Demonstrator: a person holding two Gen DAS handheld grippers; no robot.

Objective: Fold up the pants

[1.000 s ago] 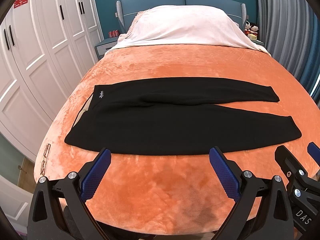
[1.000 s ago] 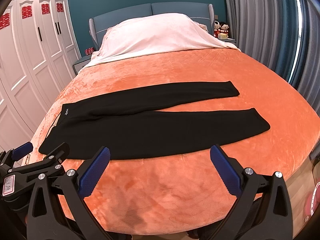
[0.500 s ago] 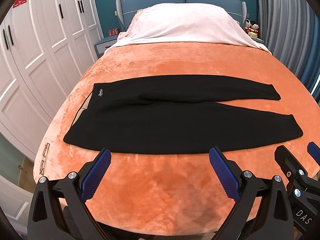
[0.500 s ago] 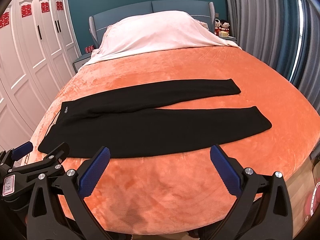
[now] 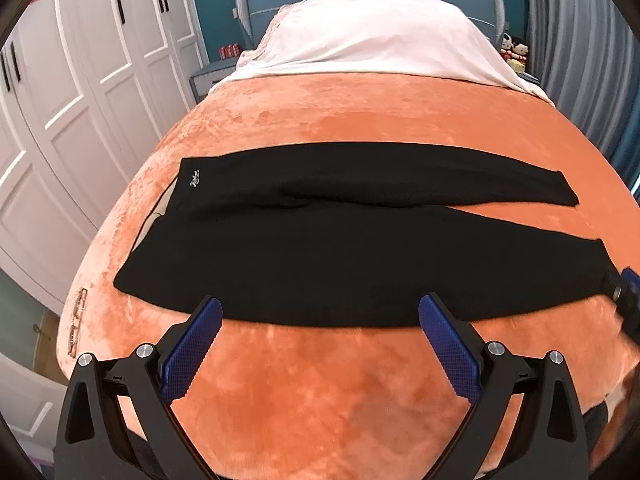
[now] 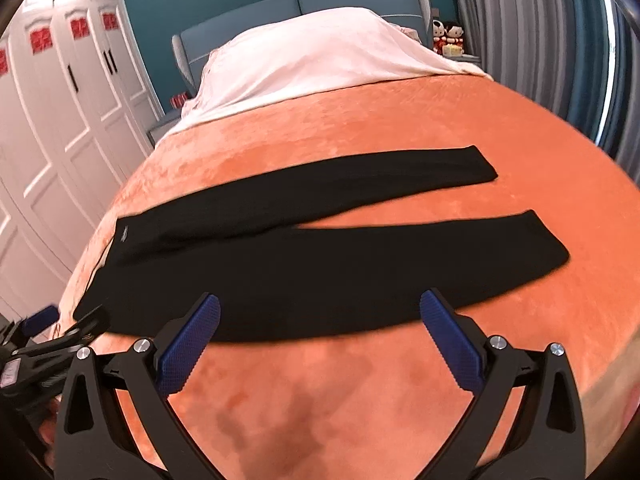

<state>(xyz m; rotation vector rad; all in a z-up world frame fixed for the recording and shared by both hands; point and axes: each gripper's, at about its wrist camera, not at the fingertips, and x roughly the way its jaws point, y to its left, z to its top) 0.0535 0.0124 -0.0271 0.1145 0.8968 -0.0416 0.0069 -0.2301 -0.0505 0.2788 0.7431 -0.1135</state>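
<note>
Black pants [image 5: 340, 248] [image 6: 304, 264] lie flat across the orange bedspread, waistband at the left, both legs stretched to the right with a narrow gap between the cuffs. My left gripper [image 5: 320, 308] is open, its blue pads just short of the near leg's front edge. My right gripper [image 6: 320, 304] is open too, its tips at the same near edge, further along the leg. Nothing sits between either pair of fingers. The left gripper [image 6: 60, 324] shows at the lower left of the right wrist view, by the waistband corner.
The orange bedspread [image 5: 340, 400] [image 6: 320, 400] covers the bed and curves down at its near edge. A white cover [image 5: 380, 40] lies over the pillows at the headboard. White wardrobe doors [image 5: 80, 100] line the left wall. Grey curtains [image 6: 540, 60] hang on the right.
Both grippers have moved forward toward the pants, so the near leg's edge now reaches their tips. The right gripper has tilted and swung right. The pants lie as before.
</note>
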